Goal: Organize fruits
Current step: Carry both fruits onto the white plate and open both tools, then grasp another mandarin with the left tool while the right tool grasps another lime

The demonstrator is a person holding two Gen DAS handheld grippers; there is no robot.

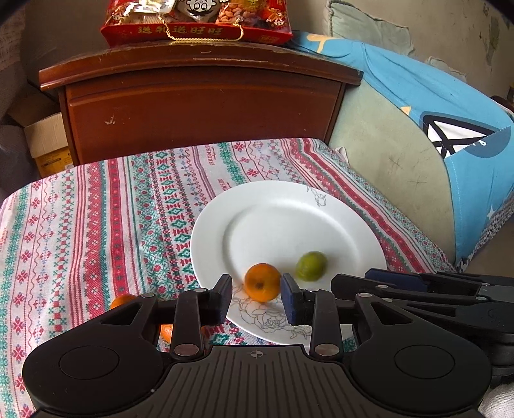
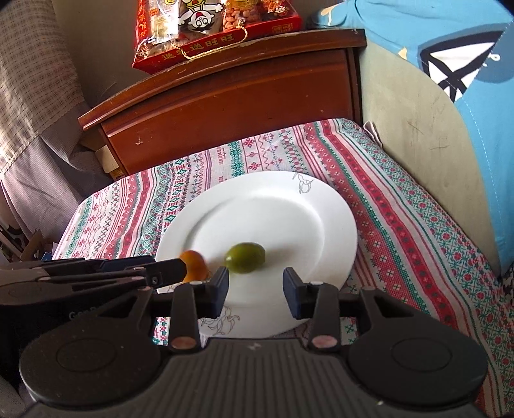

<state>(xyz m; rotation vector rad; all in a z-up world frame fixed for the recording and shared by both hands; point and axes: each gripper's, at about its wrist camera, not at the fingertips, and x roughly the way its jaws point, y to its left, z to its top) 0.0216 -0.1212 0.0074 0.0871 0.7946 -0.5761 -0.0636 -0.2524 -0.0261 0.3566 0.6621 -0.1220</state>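
A white plate [image 1: 337, 212] lies on the patterned cloth. On it are an orange fruit [image 1: 262, 282] and a green fruit [image 1: 311, 266], both slightly blurred. My left gripper [image 1: 256, 297] is open, its jaws on either side of the orange fruit without touching it. Two more orange fruits [image 1: 122, 300] [image 1: 166, 332] lie on the cloth, partly hidden behind the left gripper. In the right wrist view, my right gripper [image 2: 256, 291] is open and empty above the plate [image 2: 305, 205], just in front of the green fruit [image 2: 244, 257]. The orange fruit [image 2: 194, 268] is partly hidden by the left gripper [image 2: 160, 273].
A wooden cabinet [image 1: 199, 109] stands behind the cloth-covered table [image 1: 80, 225], with a red snack pack [image 1: 196, 19] on top. A blue and green cushion [image 1: 449, 128] is on the right. A cardboard box [image 1: 48, 141] sits at the left.
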